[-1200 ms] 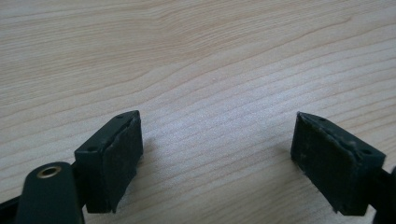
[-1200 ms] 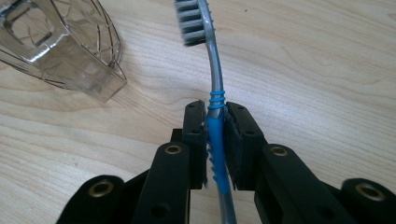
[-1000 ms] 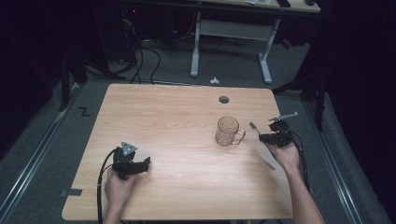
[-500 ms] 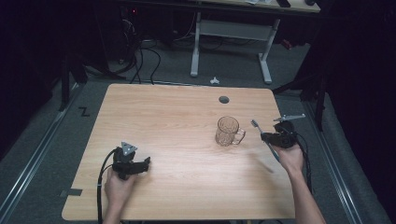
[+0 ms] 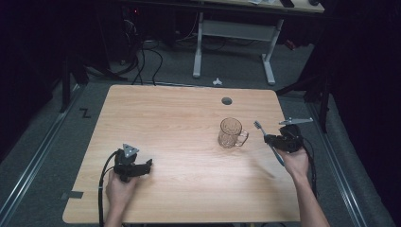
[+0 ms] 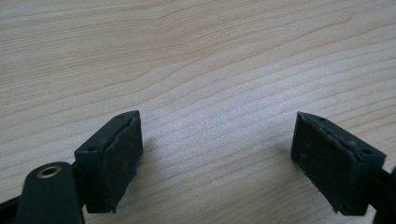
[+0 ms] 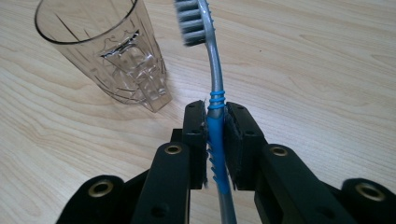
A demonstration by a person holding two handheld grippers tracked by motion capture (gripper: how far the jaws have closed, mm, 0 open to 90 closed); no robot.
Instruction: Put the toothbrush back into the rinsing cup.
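A clear glass mug (image 5: 231,132) with a handle stands upright on the wooden table (image 5: 179,123), right of centre. My right gripper (image 5: 270,139) is shut on a blue and grey toothbrush (image 5: 268,140), held off the table just right of the mug. In the right gripper view the pads pinch the toothbrush (image 7: 215,126) at its blue grip, its bristle head pointing away, with the mug (image 7: 107,51) to the upper left. My left gripper (image 5: 147,165) rests near the table's front left, pointing right. Its jaws stand wide apart over bare wood in the left gripper view, where the left gripper (image 6: 217,154) holds nothing.
A round cable hole (image 5: 227,100) sits in the table near its far edge. Beyond the table are a white desk frame (image 5: 234,33) and cables on the floor. A cable (image 5: 101,189) trails from the left gripper over the front edge.
My right gripper has moved with the toothbrush slightly up and away from the front edge, its bristle head now level with the mug's rim. The left gripper has stayed still.
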